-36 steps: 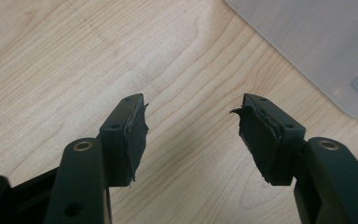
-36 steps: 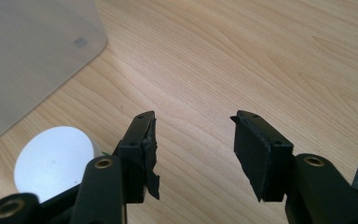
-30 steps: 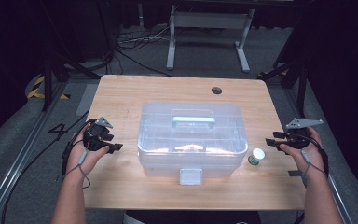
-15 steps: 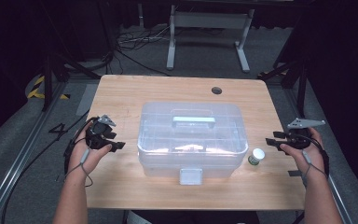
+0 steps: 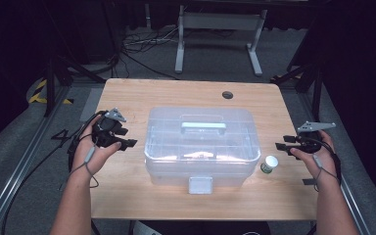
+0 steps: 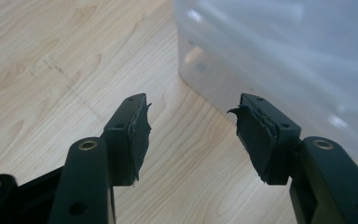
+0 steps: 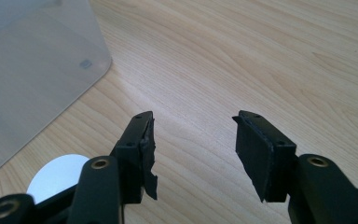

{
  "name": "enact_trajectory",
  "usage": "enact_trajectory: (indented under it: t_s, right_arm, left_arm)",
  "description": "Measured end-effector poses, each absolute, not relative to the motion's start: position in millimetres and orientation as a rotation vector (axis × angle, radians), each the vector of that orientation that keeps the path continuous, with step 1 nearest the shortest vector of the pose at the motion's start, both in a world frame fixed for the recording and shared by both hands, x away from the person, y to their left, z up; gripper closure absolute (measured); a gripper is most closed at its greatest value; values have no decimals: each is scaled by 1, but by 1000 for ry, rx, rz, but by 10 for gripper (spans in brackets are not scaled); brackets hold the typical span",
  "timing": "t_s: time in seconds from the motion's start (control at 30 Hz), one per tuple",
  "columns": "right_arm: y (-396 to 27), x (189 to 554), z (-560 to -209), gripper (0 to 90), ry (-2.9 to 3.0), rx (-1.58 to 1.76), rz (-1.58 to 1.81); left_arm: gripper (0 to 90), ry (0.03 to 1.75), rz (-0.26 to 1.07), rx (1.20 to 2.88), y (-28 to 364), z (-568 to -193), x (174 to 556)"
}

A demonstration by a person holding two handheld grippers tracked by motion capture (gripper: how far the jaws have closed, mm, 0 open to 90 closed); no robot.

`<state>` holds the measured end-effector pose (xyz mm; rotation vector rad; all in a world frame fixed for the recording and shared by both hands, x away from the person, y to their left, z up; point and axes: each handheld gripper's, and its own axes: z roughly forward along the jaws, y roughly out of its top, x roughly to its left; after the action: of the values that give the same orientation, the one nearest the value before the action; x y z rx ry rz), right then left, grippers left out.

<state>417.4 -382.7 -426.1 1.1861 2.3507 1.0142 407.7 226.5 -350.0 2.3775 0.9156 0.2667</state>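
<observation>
Wooden tabletop (image 5: 127,196) first, carrying everything; at its middle a clear plastic storage box (image 5: 201,144) with lid on, pale handle (image 5: 203,126) running left to right along the long axis, white latch (image 5: 200,185) on the near wall facing the person. Long axis of the box lying across the tabletop, so each short end facing one hand. Left gripper (image 5: 122,139) near the box's left end, jaws spread and holding nothing, aimed toward that end; in the left gripper view the box wall (image 6: 279,60) just ahead and to the right of the spread jaws, bare wood between them. Right gripper (image 5: 285,145) off the right end, somewhat farther from the box, jaws likewise spread and holding nothing. Smallest: a little white-capped bottle (image 5: 269,164) standing just beside the box's near right corner, between box and right gripper, seen as a pale disc (image 7: 58,179) low and left of the jaws in the right gripper view, box corner (image 7: 42,70) beyond. Judged nearer to the box: left; nearer to the bottle: right, a short reach inward and toward the person
</observation>
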Motion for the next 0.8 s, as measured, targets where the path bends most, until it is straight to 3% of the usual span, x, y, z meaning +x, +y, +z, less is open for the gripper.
enact_trajectory:
  t_s: [0.8]
  right_arm:
    - [-378, 416, -431, 456, 2367, 1208, 1014]
  left_arm:
    - [436, 716, 255, 2383, 193, -283, 404]
